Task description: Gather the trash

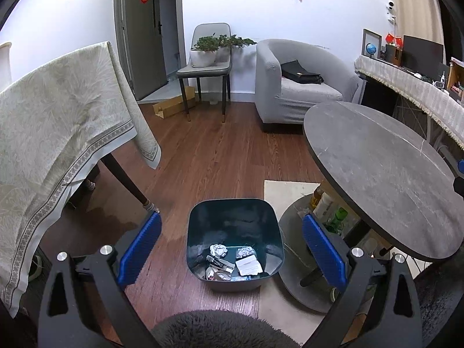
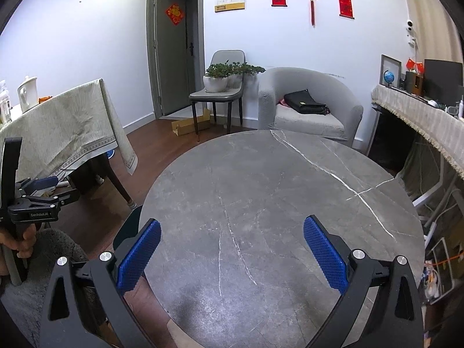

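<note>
Lying crumpled in the dark bin [image 1: 200, 232], white paper trash [image 1: 236, 264], jaws spread

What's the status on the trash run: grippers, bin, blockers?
Left gripper open, empty, above the dark teal plastic bin. Right gripper open, empty, over the round grey stone table. Crumpled paper in bin. No blockers seen.

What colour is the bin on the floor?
Dark teal bin; it shows best in the left wrist view.
</note>
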